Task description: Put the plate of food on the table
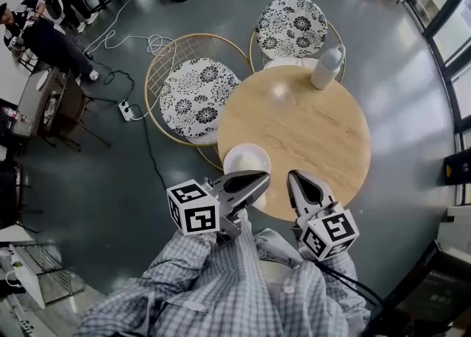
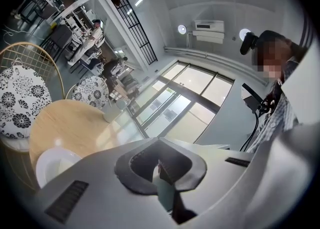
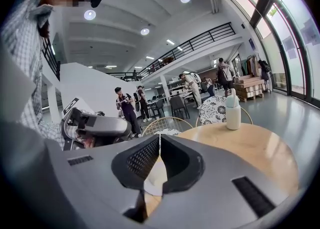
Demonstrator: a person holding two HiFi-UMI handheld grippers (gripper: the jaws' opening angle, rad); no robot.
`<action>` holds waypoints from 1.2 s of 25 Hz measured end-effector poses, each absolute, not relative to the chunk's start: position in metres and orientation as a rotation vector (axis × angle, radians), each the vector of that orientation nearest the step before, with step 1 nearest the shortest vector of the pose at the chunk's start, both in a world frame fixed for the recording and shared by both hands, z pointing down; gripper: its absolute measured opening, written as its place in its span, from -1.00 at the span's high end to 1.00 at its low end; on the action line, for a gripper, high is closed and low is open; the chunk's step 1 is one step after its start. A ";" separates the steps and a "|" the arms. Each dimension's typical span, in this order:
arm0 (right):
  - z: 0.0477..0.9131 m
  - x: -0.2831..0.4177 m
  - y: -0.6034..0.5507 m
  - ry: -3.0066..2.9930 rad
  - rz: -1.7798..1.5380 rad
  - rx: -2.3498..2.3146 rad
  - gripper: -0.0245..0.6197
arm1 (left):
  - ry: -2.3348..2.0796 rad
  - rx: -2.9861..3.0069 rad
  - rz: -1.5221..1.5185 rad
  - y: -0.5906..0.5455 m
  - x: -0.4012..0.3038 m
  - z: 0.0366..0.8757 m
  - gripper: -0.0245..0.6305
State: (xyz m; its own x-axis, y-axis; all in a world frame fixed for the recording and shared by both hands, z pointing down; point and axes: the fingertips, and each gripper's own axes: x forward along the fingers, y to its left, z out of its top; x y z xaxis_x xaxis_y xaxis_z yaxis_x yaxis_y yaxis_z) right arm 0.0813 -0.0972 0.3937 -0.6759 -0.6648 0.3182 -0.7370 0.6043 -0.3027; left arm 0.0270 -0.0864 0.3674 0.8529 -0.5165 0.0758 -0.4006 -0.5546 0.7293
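Item 1, plate [image 1: 246, 159]: white, on the table [image 1: 316, 129] at its near-left edge. I cannot make out what it carries.
Item 2, left gripper [image 1: 261, 178]: jaws together with nothing between them. From the head view its tip overlaps the plate's near rim.
Item 3, right gripper [image 1: 296, 179]: jaws together, empty, just right of the plate.
Item 4, bottle [image 1: 327, 67]: white, upright near the table's far edge.
Item 5, chairs [image 1: 197, 98]: two, with patterned cushions, beside the table's far side.
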 end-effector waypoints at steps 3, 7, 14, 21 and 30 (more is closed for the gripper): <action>0.395 0.080 -0.096 -2.663 0.622 1.157 0.88 | -0.662 2.224 -0.185 -0.086 0.027 0.369 0.90; 0.396 0.080 -0.095 -2.658 0.620 1.145 0.88 | -0.651 2.226 -0.176 -0.084 0.030 0.368 0.90; 0.396 0.078 -0.094 -2.659 0.618 1.129 0.88 | -0.640 2.229 -0.148 -0.082 0.032 0.370 0.90; 0.401 0.077 -0.093 -2.669 0.665 1.128 0.88 | -0.632 2.238 -0.121 -0.079 0.034 0.373 0.90; 0.400 0.073 -0.093 -2.674 0.662 1.134 0.88 | -0.635 2.230 -0.109 -0.079 0.033 0.379 0.90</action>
